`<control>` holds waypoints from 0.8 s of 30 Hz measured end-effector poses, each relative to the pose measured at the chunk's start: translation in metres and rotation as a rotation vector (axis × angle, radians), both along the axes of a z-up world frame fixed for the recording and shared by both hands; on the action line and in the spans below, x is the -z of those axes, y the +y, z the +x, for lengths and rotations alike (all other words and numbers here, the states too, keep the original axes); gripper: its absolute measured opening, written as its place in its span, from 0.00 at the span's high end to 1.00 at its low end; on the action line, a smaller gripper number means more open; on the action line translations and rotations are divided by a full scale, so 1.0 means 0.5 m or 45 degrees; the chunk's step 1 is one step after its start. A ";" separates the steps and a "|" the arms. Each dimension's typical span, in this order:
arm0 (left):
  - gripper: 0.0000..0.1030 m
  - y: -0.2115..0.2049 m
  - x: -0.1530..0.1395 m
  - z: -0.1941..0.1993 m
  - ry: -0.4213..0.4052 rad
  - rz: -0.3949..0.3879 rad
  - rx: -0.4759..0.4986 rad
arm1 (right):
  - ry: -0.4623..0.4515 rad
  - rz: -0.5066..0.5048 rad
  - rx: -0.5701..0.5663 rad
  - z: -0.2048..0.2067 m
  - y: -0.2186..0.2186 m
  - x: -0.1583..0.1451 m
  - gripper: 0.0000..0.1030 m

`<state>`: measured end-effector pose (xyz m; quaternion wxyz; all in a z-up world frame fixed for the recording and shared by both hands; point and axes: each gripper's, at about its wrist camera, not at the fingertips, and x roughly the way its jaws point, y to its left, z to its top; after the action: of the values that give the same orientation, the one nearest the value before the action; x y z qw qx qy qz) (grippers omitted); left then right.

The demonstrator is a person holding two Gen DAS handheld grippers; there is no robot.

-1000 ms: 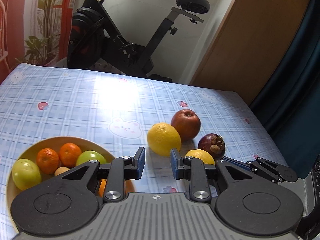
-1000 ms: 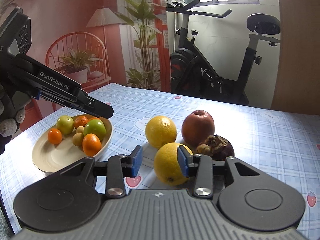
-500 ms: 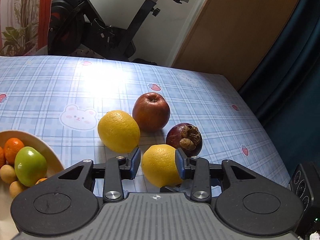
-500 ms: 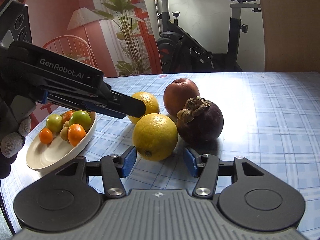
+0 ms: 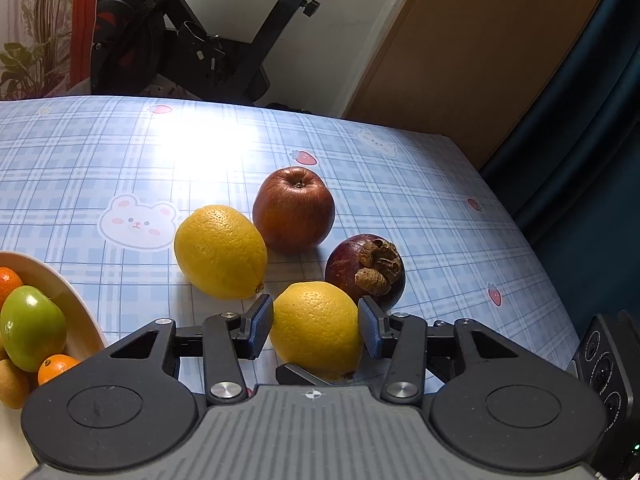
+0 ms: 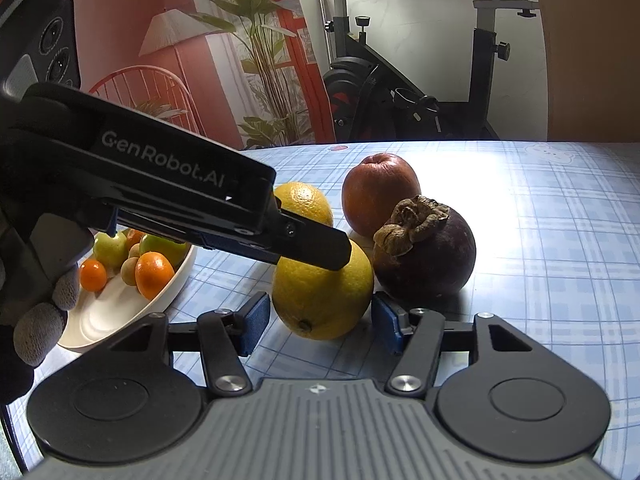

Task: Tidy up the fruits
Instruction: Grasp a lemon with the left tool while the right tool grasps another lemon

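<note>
Four fruits lie loose on the blue checked tablecloth: a near lemon (image 5: 316,316), a second lemon (image 5: 220,252), a red apple (image 5: 294,210) and a dark mangosteen (image 5: 364,272). My left gripper (image 5: 315,332) straddles the near lemon; its jaws are opening, with the blue pads close on either side. My right gripper (image 6: 319,328) also has this near lemon (image 6: 320,296) between its jaws, which are opening with a small gap at each pad. In the right wrist view a left gripper finger crosses the lemon's top. The mangosteen (image 6: 428,256) sits just right of it.
A cream bowl (image 5: 60,284) with small oranges and green fruits stands at the left, also seen as the bowl (image 6: 120,320) beside a gloved hand (image 6: 44,312). An exercise bike (image 6: 400,92) stands behind the table. The table edge runs along the right.
The left gripper swung right from the bowl to the near lemon and dropped lower. Both pairs of jaws have widened. The right gripper moved closer to the lemon.
</note>
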<state>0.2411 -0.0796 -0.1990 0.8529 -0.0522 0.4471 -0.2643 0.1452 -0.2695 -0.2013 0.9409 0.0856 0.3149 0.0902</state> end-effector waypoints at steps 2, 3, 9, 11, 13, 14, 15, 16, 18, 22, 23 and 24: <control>0.52 0.000 0.001 0.001 0.001 -0.004 -0.006 | 0.004 -0.003 -0.001 0.000 0.001 0.001 0.42; 0.52 0.001 0.001 0.001 0.001 -0.008 -0.009 | 0.004 -0.008 -0.001 0.000 0.003 0.001 0.42; 0.51 0.001 0.006 -0.004 -0.005 -0.015 -0.009 | -0.001 -0.005 0.014 -0.002 0.002 0.000 0.45; 0.51 0.002 0.007 -0.008 -0.010 -0.016 -0.011 | -0.006 -0.010 0.013 -0.005 0.004 0.000 0.45; 0.51 0.003 0.008 -0.014 -0.014 -0.019 -0.017 | -0.012 -0.018 0.007 -0.010 0.007 0.000 0.45; 0.51 0.005 0.009 -0.017 -0.015 -0.025 -0.026 | -0.014 -0.022 0.003 -0.012 0.009 -0.001 0.45; 0.51 0.008 0.011 -0.021 -0.017 -0.030 -0.038 | -0.016 -0.025 -0.006 -0.013 0.011 -0.001 0.45; 0.51 0.010 0.012 -0.025 -0.022 -0.032 -0.049 | -0.018 -0.029 -0.018 -0.014 0.012 -0.002 0.45; 0.51 0.016 0.012 -0.038 -0.046 -0.029 -0.064 | -0.025 -0.042 -0.043 -0.015 0.016 -0.003 0.45; 0.51 0.026 0.009 -0.065 -0.087 -0.015 -0.098 | -0.037 -0.071 -0.108 -0.017 0.026 -0.004 0.46; 0.51 0.031 0.009 -0.070 -0.090 -0.020 -0.112 | -0.041 -0.083 -0.127 -0.019 0.031 -0.003 0.45; 0.51 0.038 0.010 -0.075 -0.088 -0.029 -0.129 | -0.043 -0.098 -0.146 -0.020 0.037 -0.003 0.45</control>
<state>0.2038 -0.0607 -0.2041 0.8795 -0.0752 0.4112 -0.2275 0.1352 -0.2511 -0.2000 0.9420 0.0298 0.3065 0.1332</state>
